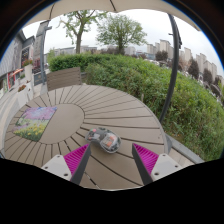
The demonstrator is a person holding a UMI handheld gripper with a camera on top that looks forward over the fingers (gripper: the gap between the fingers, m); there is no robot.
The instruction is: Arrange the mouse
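A small grey mouse (104, 140) lies on a round worktop (120, 110) made of curved wooden slats. The tool (110, 158) is spread wide, and its two pink pads (146, 156) sit on each side just behind the mouse. The mouse rests on the wood on its own, and the pads do not touch it. Some colourful paper sheets (35, 122) lie well apart from the mouse, on the left side of the worktop. A green hedge (165, 85) grows far beyond the mouse, past the worktop's edge.
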